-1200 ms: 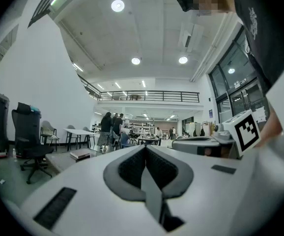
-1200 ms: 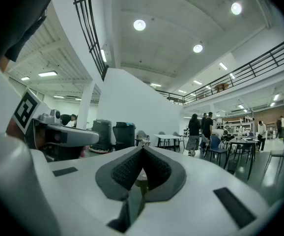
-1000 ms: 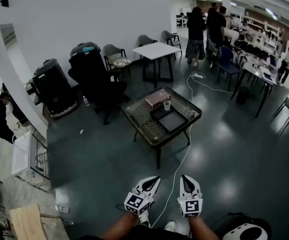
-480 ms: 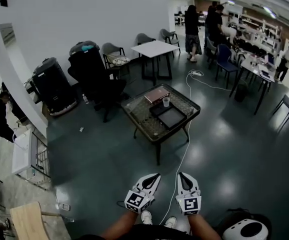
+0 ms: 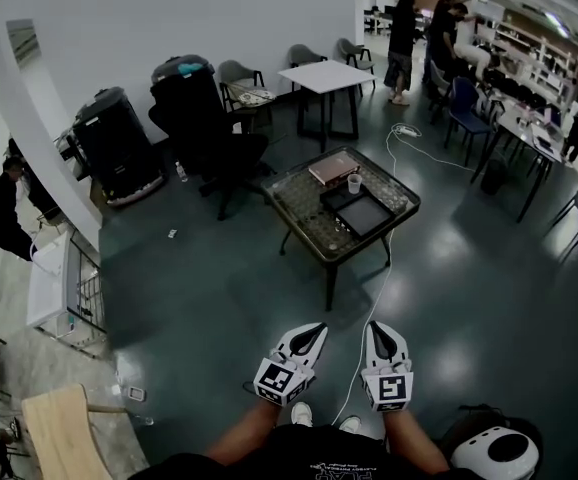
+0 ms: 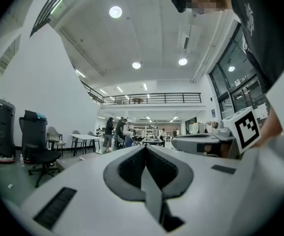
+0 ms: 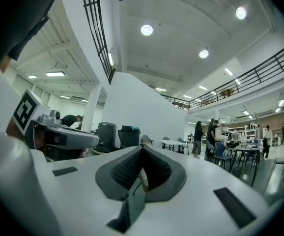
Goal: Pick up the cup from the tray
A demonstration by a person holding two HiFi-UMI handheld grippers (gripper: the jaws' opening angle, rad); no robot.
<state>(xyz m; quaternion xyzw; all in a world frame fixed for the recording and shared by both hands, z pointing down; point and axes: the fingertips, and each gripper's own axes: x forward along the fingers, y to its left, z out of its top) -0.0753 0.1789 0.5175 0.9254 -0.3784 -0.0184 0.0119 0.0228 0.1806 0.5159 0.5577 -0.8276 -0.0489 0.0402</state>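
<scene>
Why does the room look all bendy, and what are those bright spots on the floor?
Head view: a wide lens curves straight lines; the glossy floor shines in pale patches. Left gripper view: rounder still, black corners, a lamp glaring. Right gripper view: the same.

Open-plan office/lab hall: mezzanine railing [image 6: 149, 98], high ceiling lights [image 6: 115, 12], office chairs [image 5: 219, 153], cluttered work desks [image 5: 531, 136], people standing [image 5: 405, 34], glossy floor [image 5: 199, 298].
</scene>
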